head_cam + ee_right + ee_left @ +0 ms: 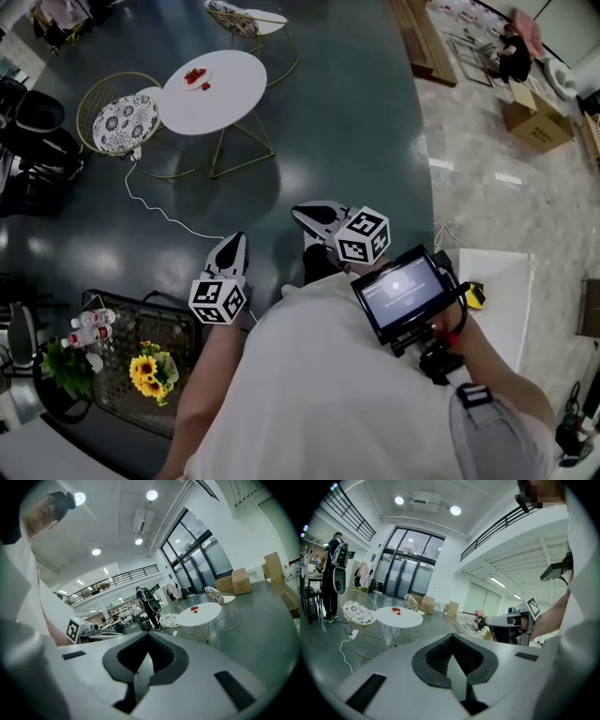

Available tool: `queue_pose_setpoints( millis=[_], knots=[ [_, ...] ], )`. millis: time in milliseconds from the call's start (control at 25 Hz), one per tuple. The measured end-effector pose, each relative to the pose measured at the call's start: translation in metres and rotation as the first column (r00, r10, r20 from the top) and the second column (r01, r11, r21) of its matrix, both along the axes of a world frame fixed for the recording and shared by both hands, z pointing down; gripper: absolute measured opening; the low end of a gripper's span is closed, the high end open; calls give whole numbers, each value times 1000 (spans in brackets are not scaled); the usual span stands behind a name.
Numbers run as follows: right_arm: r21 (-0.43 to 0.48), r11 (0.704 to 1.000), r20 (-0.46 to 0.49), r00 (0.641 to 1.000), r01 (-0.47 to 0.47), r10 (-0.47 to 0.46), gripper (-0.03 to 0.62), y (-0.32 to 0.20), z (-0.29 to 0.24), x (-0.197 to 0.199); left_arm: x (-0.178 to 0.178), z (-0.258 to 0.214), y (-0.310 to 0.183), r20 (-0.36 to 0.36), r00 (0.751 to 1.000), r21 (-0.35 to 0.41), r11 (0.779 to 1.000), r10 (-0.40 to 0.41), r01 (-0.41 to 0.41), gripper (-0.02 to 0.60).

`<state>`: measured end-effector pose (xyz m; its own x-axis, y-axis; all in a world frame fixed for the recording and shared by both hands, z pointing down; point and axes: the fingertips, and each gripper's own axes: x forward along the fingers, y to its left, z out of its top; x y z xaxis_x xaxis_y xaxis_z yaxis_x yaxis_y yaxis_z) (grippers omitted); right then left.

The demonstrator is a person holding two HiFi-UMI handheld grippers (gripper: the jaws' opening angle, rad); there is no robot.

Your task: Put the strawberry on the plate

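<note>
**Approach stage, before any grasp.** The left gripper (231,251) and the right gripper (317,217) are held in front of the person. Each has its jaws fully together with nothing between them. The strawberries (195,77) show as small red spots on the round white table (230,103), well apart from both grippers across the dark floor (356,112). At this range it cannot be told whether a plate lies under them. The next move probably calls for walking to the table, parting one gripper's jaws, and lowering them around a single strawberry.
</note>
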<state>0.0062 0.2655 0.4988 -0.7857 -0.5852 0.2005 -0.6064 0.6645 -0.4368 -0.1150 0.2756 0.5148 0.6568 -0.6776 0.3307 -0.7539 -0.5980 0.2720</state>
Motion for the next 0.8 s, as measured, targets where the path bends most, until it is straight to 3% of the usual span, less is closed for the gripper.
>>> queue_pose_setpoints(
  millis=[600,800],
  knots=[
    [-48,996,1,997,-77,77,8,22,15,29,35,7,16,2,995,-28,994,105,-104,6],
    [-48,996,4,997,-71,71,8,12,13,35,40,5,8,8,995,-34,995,98,-98,6]
  ],
)
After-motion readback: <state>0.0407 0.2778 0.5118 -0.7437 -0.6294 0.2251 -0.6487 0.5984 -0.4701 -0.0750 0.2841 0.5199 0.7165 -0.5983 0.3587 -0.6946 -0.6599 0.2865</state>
